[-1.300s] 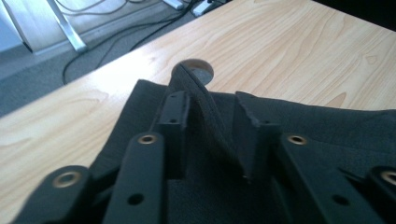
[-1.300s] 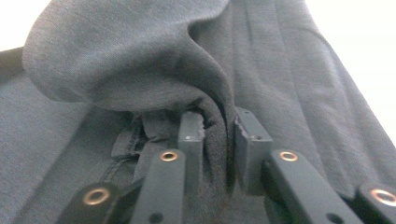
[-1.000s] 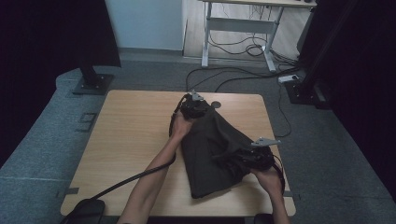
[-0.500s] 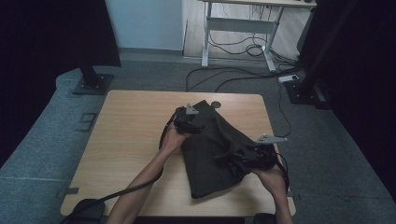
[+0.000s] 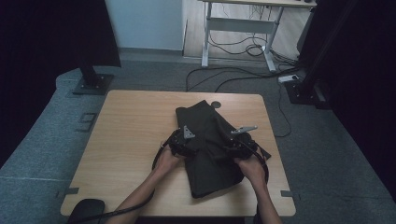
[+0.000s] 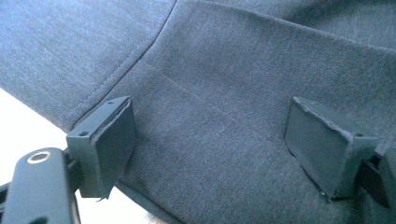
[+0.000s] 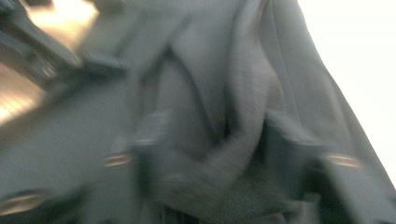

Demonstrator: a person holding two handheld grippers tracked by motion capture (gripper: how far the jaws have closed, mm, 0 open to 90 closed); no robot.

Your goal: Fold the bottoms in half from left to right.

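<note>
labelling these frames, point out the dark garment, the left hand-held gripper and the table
dark garment (image 5: pixel 210 154), high view, middle of the cloth
left hand-held gripper (image 6: pixel 210 144), left gripper view, between its open jaws
table (image 5: pixel 130 121), high view, bare wood top

Blurred folds of dark grey cloth (image 7: pixel 224 107), bunched between the jaws

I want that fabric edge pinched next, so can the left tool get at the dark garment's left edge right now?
Probably yes. The left tool is open, its jaws spread over the dark garment right at its hemmed edge, with nothing between them and the cloth.
</note>
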